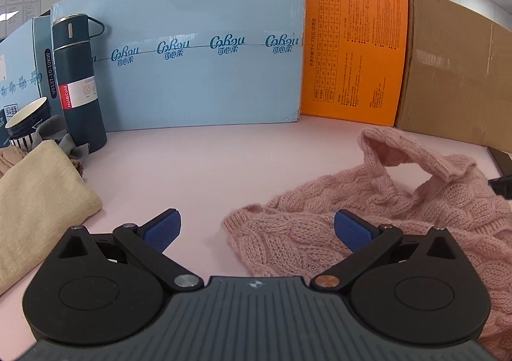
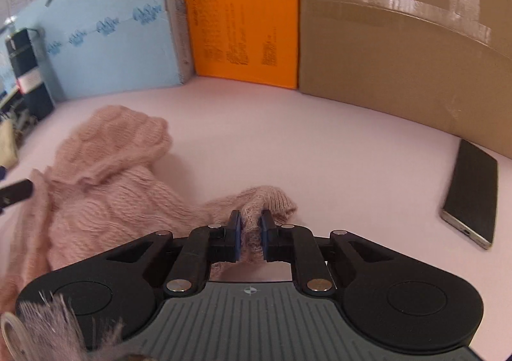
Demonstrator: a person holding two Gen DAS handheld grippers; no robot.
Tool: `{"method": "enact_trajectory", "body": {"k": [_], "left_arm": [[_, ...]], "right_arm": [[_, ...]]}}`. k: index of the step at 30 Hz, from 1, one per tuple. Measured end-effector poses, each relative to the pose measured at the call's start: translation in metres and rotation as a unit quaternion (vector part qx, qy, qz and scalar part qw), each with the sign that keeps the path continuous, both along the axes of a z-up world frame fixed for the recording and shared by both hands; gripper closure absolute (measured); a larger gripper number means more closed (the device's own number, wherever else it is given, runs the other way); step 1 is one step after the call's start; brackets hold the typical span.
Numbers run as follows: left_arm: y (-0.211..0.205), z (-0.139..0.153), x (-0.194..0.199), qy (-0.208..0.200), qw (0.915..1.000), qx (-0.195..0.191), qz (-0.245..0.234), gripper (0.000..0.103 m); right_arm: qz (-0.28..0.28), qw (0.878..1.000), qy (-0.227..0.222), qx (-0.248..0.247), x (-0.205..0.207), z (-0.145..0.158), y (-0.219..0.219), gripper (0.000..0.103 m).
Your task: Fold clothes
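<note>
A pink cable-knit sweater (image 1: 400,201) lies crumpled on the pink table, in the right half of the left wrist view. My left gripper (image 1: 256,230) is open and empty; a corner of the sweater lies between its blue pads and in front of the right one. In the right wrist view the sweater (image 2: 112,188) spreads to the left. My right gripper (image 2: 250,226) is shut on a sleeve end of the sweater, with the cuff (image 2: 272,198) sticking out past the pads.
A folded beige garment (image 1: 35,201) lies at the left, with a dark thermos (image 1: 78,82) and a striped cup (image 1: 27,121) behind it. Blue (image 1: 192,51), orange (image 1: 352,47) and brown (image 1: 457,73) boxes wall the back. A phone (image 2: 472,198) lies at the right.
</note>
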State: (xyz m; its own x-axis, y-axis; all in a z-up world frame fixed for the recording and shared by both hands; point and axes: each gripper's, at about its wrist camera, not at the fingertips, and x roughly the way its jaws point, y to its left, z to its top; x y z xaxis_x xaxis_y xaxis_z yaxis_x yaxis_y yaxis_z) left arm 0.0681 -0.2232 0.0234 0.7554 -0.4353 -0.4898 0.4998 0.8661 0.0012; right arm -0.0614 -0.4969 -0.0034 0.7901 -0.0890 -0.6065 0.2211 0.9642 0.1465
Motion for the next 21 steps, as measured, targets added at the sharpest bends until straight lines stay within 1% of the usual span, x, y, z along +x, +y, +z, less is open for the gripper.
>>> {"method": "enact_trajectory", "body": {"k": [2,4,6,8,10,12,14,16,17,19,20,21], "left_arm": [[0.001,-0.001,0.001,0.002,1.0000,0.001,0.002,0.000],[0.002,-0.002,0.002,0.005,1.0000,0.002,0.006,0.000],[0.004,-0.003,0.004,0.011,0.9999,0.001,0.010,0.000],[0.005,-0.004,0.006,0.019,0.9997,0.001,0.012,0.000],[0.005,-0.006,0.009,0.028,0.9995,0.004,0.014,0.000],[0.003,-0.008,0.009,0.029,0.9994,0.011,0.014,0.000],[0.002,-0.008,0.008,0.026,0.9994,0.015,0.014,0.000],[0.001,-0.009,0.008,0.024,0.9994,0.021,0.015,0.000],[0.000,-0.009,0.007,0.022,0.9994,0.024,0.015,0.000],[-0.002,-0.010,0.006,0.018,0.9993,0.030,0.015,0.000],[-0.003,-0.010,0.005,0.016,0.9992,0.033,0.015,0.000],[-0.004,-0.010,0.004,0.013,0.9991,0.037,0.015,0.000]], "right_arm": [[0.025,0.998,-0.045,0.046,-0.009,0.018,0.005,0.091],[0.061,0.991,-0.091,0.083,-0.019,0.039,0.013,0.091],[0.084,0.982,-0.134,0.106,-0.030,0.063,0.019,0.091],[0.090,0.974,-0.174,0.112,-0.042,0.088,0.021,0.091],[0.079,0.969,-0.208,0.105,-0.059,0.109,0.019,0.092],[0.060,0.964,-0.239,0.097,-0.077,0.127,0.012,0.092],[0.028,0.959,-0.267,0.089,-0.096,0.141,-0.003,0.092],[-0.011,0.960,-0.273,0.063,-0.115,0.149,-0.014,0.092],[-0.032,0.963,-0.264,0.050,-0.120,0.149,-0.019,0.092],[-0.061,0.970,-0.231,0.041,-0.125,0.142,-0.026,0.088],[-0.067,0.974,-0.211,0.043,-0.124,0.133,-0.028,0.077],[-0.073,0.978,-0.192,0.044,-0.122,0.125,-0.030,0.059]]}}
